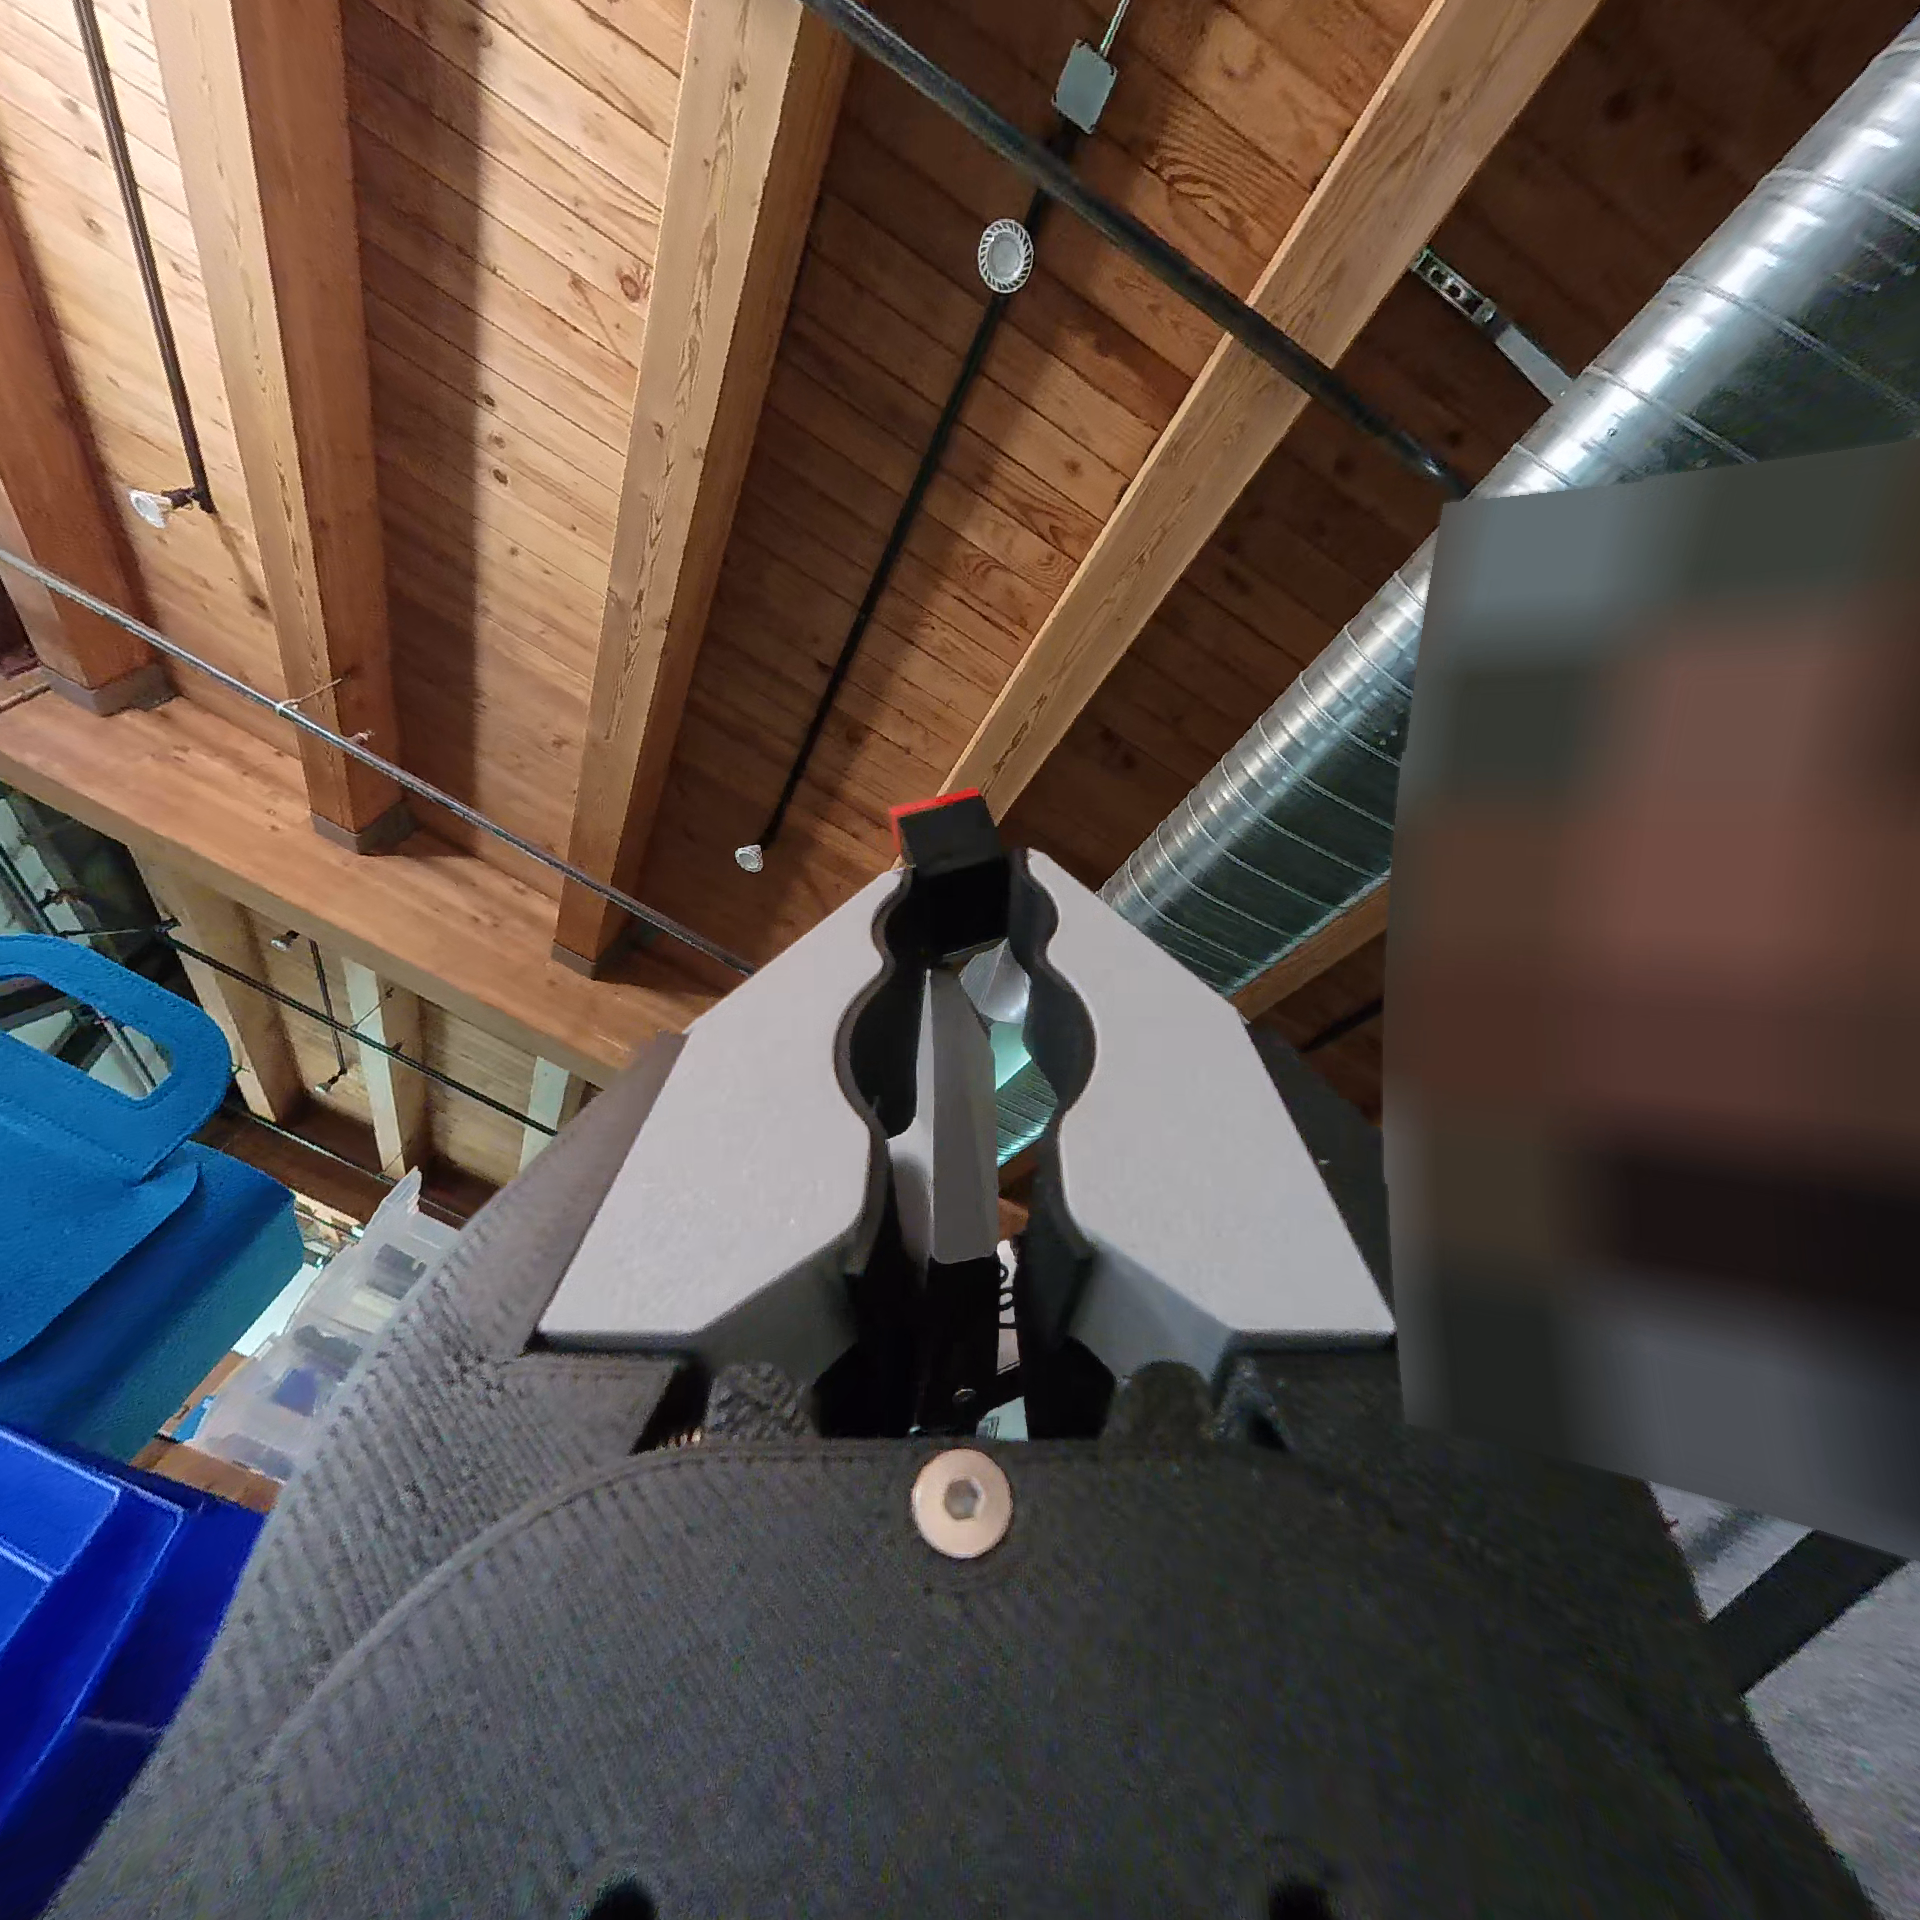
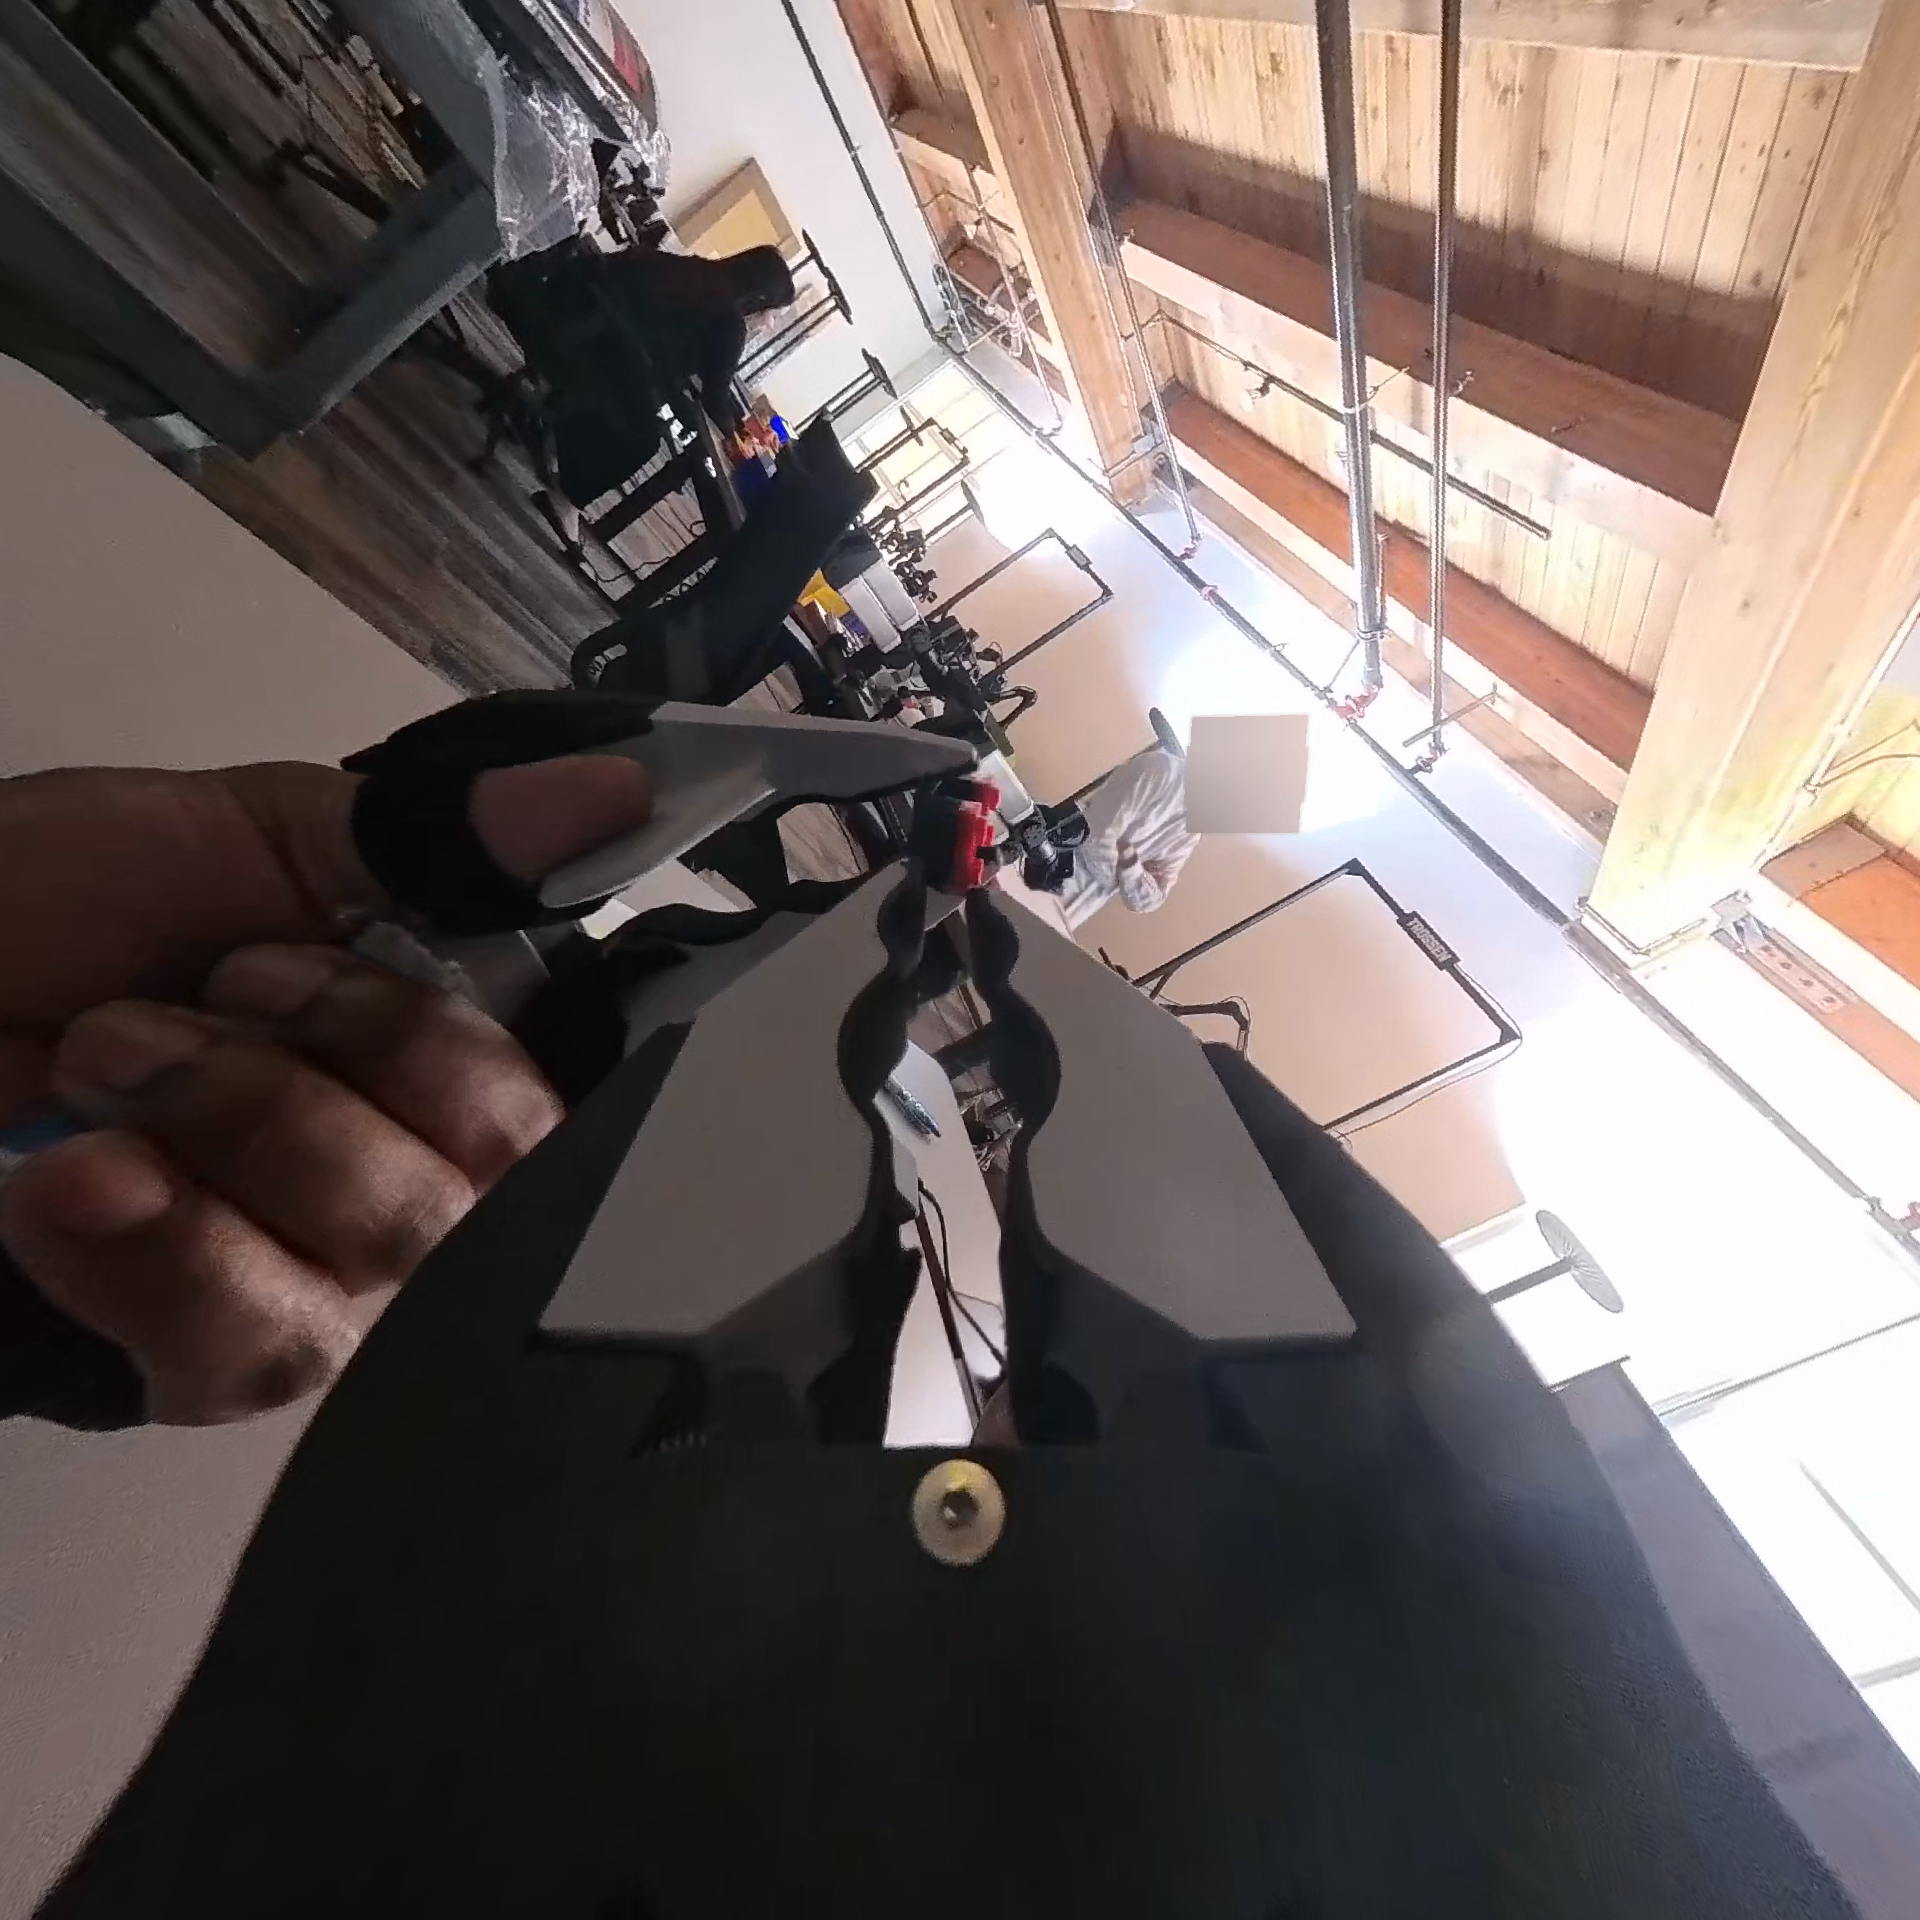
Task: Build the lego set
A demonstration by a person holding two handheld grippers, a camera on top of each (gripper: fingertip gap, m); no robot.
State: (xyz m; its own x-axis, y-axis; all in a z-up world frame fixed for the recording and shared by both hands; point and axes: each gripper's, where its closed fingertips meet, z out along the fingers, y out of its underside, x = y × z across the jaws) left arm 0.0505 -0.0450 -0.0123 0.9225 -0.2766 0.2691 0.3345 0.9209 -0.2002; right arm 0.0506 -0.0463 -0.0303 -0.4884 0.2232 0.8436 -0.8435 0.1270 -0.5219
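Note:
Both views tilt up toward a wooden ceiling. In the left wrist view my left gripper (image 1: 954,883) is shut on a small black brick (image 1: 951,878) with a red piece (image 1: 935,808) on its far side. A grey finger of the other gripper shows through the gap behind it. In the right wrist view my right gripper (image 2: 945,894) has its tips nearly closed on a red brick (image 2: 971,840) with its studs showing. The left gripper (image 2: 940,769) comes in from the left, held by a hand (image 2: 260,1039), and its tip meets the same small assembly.
Blue bins (image 1: 83,1662) and a blue felt bag (image 1: 104,1143) sit at the lower left. A metal duct (image 1: 1558,623) runs overhead. A white tabletop (image 2: 156,623), desks with equipment and a distant seated person (image 2: 1138,831) lie beyond.

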